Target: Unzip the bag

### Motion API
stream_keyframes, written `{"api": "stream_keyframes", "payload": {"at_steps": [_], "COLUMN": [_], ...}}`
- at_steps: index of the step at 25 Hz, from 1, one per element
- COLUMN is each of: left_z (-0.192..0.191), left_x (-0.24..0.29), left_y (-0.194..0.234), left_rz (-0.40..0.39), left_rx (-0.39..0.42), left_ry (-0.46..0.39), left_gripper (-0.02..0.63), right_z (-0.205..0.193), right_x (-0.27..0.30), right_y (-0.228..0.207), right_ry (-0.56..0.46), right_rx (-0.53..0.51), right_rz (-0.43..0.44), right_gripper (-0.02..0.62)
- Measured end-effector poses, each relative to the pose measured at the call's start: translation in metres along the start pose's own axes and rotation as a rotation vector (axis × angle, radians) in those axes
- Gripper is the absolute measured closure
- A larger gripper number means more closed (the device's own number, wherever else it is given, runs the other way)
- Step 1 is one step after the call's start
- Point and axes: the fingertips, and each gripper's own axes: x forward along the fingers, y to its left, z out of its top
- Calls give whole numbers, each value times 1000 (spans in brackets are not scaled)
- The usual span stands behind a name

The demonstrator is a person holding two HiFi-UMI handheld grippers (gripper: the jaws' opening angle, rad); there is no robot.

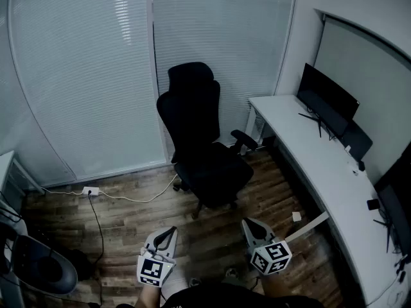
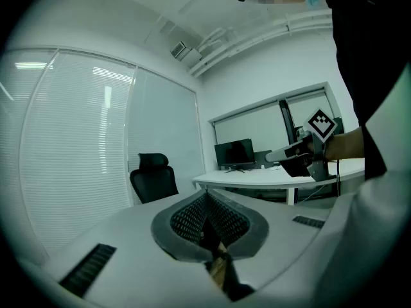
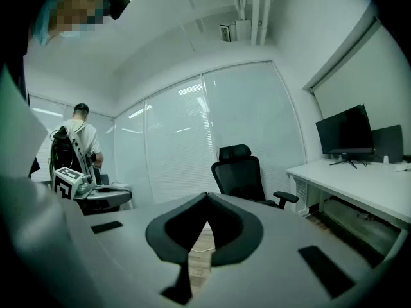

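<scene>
Above the wooden floor [image 1: 128, 217], facing an office chair [image 1: 202, 140] | left gripper [image 1: 171, 231] and right gripper [image 1: 248, 224]: both pressed together, nothing between the jaws | bag: in no view | step: likely not begun | next: find the bag, then spread one gripper's jaws for the zip pull

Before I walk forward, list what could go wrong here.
1. No bag shows in any view, so you may end up searching while moving.
2. The white cable lies across the floor ahead and could trip you.
3. The black chair stands right in front. The left gripper and right gripper, fingers closed and empty, could knock it.
</scene>
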Motion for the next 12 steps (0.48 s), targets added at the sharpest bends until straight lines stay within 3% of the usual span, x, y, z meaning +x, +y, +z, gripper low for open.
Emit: {"api": "stream_keyframes", "payload": {"at_steps": [6,9,12], "left_z": [5,-5,-18], "left_x": [1,7,19], "left_y": [8,15,18], "left_rz": [-42,-58,-73], "left_rx": [-35,-18,-7], "left_ry": [-88,-61,-19], "left_gripper": [580,573,514], "right_z": [0,-10,-15], "right_x": [11,21,29], "right_y": [20,23,13], "right_ry": [-96,-75,-61], "right_rx": [91,136,175], "right_rz": [91,98,94], "right_gripper": [546,546,535]}}
